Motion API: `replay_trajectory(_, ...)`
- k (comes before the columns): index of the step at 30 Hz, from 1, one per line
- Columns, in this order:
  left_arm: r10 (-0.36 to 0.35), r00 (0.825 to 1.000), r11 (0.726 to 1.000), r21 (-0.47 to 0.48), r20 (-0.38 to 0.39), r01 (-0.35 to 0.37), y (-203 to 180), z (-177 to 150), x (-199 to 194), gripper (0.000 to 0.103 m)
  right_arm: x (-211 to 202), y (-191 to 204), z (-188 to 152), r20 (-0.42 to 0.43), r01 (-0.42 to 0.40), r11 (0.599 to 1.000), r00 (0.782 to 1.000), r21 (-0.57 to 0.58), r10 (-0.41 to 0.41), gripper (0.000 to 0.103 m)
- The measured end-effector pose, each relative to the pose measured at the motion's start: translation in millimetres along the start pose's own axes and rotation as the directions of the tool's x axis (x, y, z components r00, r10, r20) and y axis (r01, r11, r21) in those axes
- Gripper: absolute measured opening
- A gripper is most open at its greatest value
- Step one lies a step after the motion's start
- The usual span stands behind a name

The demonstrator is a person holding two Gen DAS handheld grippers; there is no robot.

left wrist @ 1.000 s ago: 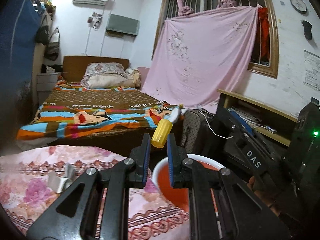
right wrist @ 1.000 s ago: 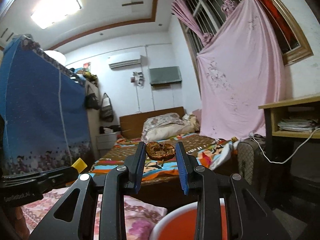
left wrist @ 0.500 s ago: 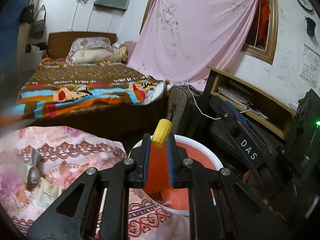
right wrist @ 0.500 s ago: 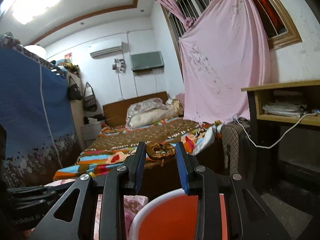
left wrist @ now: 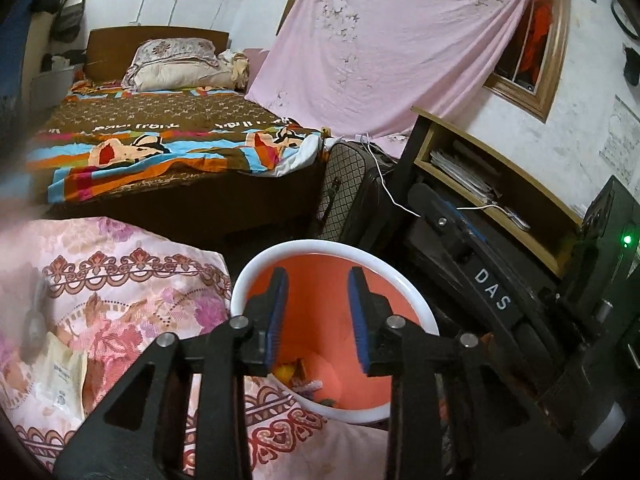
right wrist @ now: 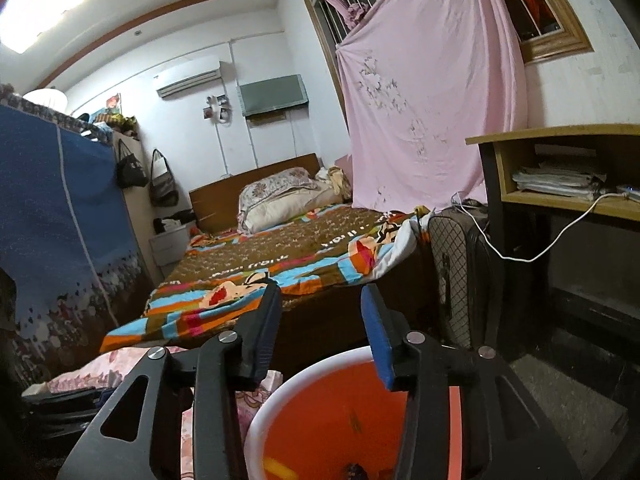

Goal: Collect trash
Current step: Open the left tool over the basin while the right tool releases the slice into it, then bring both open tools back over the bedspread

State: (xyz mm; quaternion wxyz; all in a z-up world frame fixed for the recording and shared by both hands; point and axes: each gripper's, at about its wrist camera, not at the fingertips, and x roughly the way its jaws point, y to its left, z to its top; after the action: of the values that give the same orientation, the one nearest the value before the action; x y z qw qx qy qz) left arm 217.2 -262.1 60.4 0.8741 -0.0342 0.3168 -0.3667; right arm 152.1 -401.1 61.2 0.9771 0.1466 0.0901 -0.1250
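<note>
An orange bin with a white rim (left wrist: 256, 264) (right wrist: 276, 392) stands by the flowered table. My left gripper (left wrist: 318, 276) hovers over its mouth, jaws opening, nothing between them. Several bits of trash lie at the bottom, among them a yellow piece (left wrist: 285, 372). My right gripper (right wrist: 320, 292) is above the bin's near rim, jaws opening, nothing between the blue pads; a yellow piece (right wrist: 276, 465) and a dark scrap (right wrist: 356, 470) show inside the bin. The right gripper's black body (left wrist: 492, 292) lies to the right in the left wrist view.
A pink flowered cloth (left wrist: 120, 280) covers the table left of the bin, with a white wrapper (left wrist: 56, 376) on it. A bed (left wrist: 160, 148) lies beyond. A dark suitcase (left wrist: 352, 192) and a wooden desk (left wrist: 500, 184) with a white cable stand to the right.
The left gripper moved over the bin, tipped down and let go of the yellow cap. The right gripper opened and released the brown scrap; both pieces are gone from the jaws.
</note>
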Motion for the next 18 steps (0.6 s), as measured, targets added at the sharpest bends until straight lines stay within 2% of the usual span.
replay_trajectory(10,0.066,0.997,0.997,-0.034,0.044,-0.065,16.1,-0.2,-12.6,0.023,-1.0,3.3,0.5,0.006,-0.004,1.000,1.000,-0.003,0.004,0.045)
replay_trajectory(15,0.119,0.988,0.992,-0.047,0.095,-0.115,27.1,-0.4,-30.5,0.034,-3.2,12.2,0.2,0.022,-0.022,1.000,1.000,-0.014,0.022,0.047)
replay_trajectory(18,0.160,0.979,0.986,-0.062,0.130,-0.153,36.4,-2.0,-44.6,0.040,-4.8,18.8,0.0,0.036,-0.035,0.999,0.999,-0.023,0.036,0.056)
